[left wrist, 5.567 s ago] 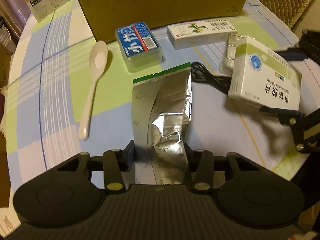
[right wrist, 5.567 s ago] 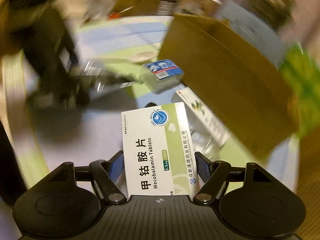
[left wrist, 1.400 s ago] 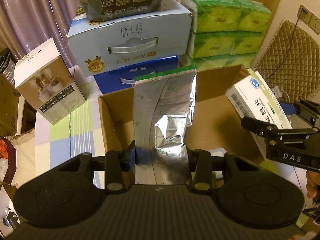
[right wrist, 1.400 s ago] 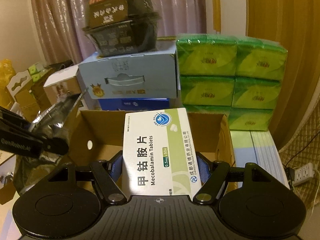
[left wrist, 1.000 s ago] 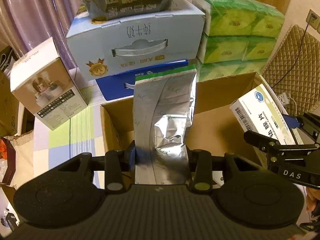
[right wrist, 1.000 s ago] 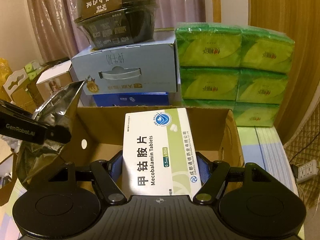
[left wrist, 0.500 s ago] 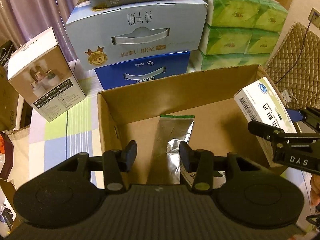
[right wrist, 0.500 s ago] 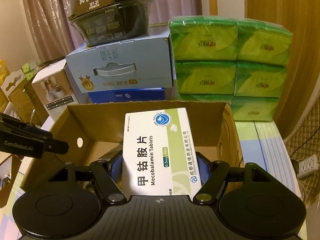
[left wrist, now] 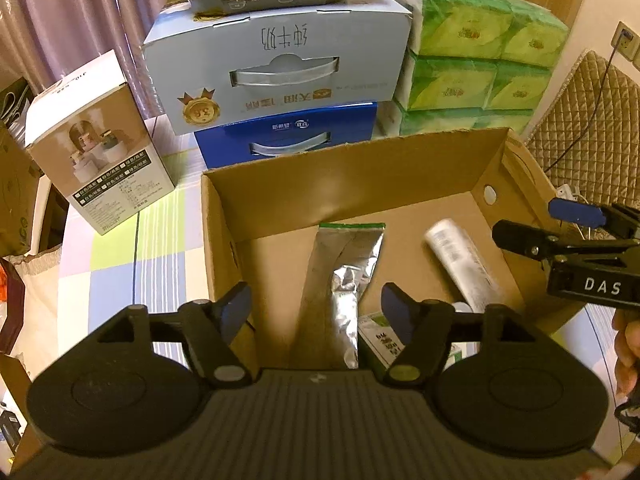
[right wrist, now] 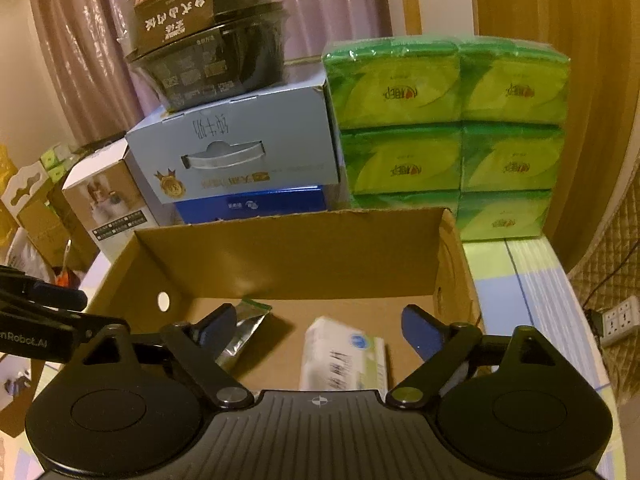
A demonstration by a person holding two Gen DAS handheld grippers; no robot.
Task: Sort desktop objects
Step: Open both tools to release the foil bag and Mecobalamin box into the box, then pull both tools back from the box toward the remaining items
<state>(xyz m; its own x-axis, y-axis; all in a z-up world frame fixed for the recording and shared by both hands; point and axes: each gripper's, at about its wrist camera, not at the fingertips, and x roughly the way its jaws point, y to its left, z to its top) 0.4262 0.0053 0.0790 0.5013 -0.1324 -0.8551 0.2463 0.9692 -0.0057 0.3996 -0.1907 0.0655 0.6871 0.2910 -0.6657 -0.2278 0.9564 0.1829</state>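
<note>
Both grippers hover over an open cardboard box (left wrist: 352, 156), whose far wall (right wrist: 288, 256) fills the right wrist view. My left gripper (left wrist: 316, 306) is open and holds nothing. Below it, a silver foil pouch (left wrist: 348, 264) with a green top edge lies on the box floor. My right gripper (right wrist: 318, 326) is open too. The white and green tablet box (right wrist: 344, 360) sits blurred beneath it inside the box. From the left wrist it shows as a blurred white shape (left wrist: 460, 264). The right gripper (left wrist: 560, 240) reaches in from the right. Another green and white packet (left wrist: 380, 340) lies near the front wall.
Behind the box stand a pale blue carton (left wrist: 276, 60) on a dark blue one (left wrist: 288, 136), with a black bowl pack (right wrist: 208, 52) on top. Green tissue packs (right wrist: 448, 136) stack at the right, a white product box (left wrist: 96, 144) at the left. A power strip (right wrist: 620, 320) lies far right.
Both grippers lifted their loads from the table to above the cardboard box. The left let the foil pouch drop in first, then the right opened and the tablet box fell in.
</note>
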